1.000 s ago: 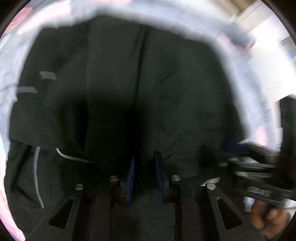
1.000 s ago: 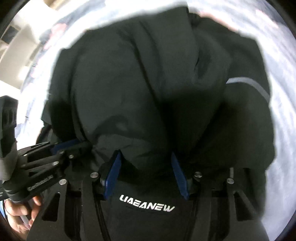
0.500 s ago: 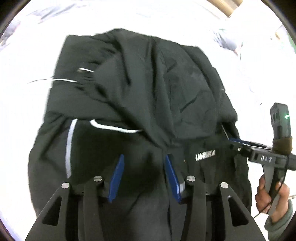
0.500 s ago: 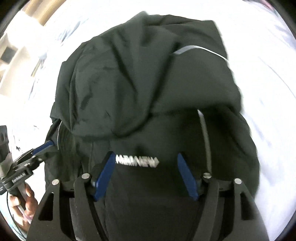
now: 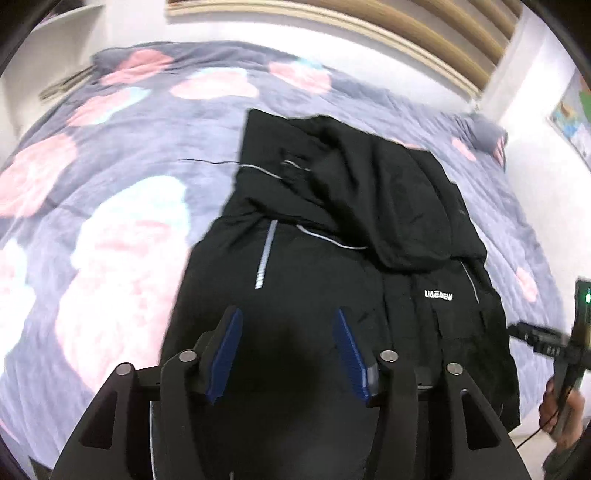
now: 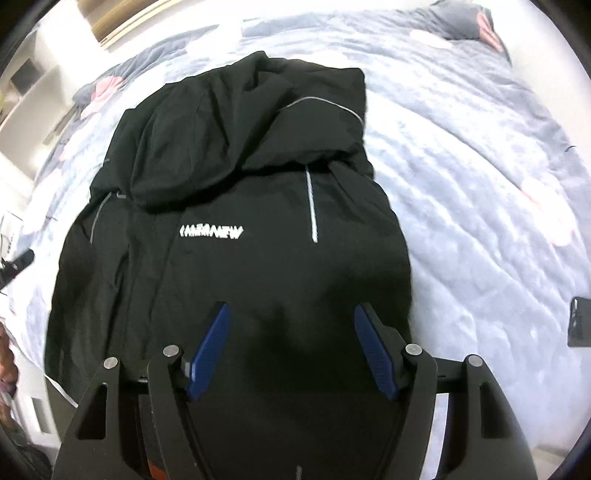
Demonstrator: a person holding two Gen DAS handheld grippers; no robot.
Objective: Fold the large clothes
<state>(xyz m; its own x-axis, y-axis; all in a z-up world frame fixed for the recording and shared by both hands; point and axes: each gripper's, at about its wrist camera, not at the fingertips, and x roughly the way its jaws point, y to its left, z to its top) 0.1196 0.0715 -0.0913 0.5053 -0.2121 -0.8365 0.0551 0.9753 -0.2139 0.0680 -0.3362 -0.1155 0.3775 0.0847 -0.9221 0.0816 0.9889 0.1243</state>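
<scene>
A black hooded jacket [image 5: 332, 280] [image 6: 258, 280] with white lettering and reflective stripes lies folded on the bed, its hood [image 5: 388, 192] [image 6: 240, 122] laid down over the body. My left gripper [image 5: 286, 312] hovers above the jacket's near part. Its jaws are opening, with nothing between the blue pads [image 5: 225, 350]. My right gripper [image 6: 291, 305] also hangs above the near part, open and empty. In the left wrist view, the right gripper [image 5: 543, 338] shows at the right edge, held by a hand [image 5: 561, 413].
The bed has a grey-blue cover [image 5: 110, 221] [image 6: 480, 184] with pink and white patches. A pillow [image 6: 461, 18] lies at its far end, below a wooden headboard [image 5: 332, 14]. A flat dark object [image 6: 578, 321] rests on the cover at the right. White shelves [image 6: 22, 85] stand at the left.
Both grippers have let go of the jacket fabric, widened their jaws, and pulled back and up. The whole jacket and the bed around it have come into view.
</scene>
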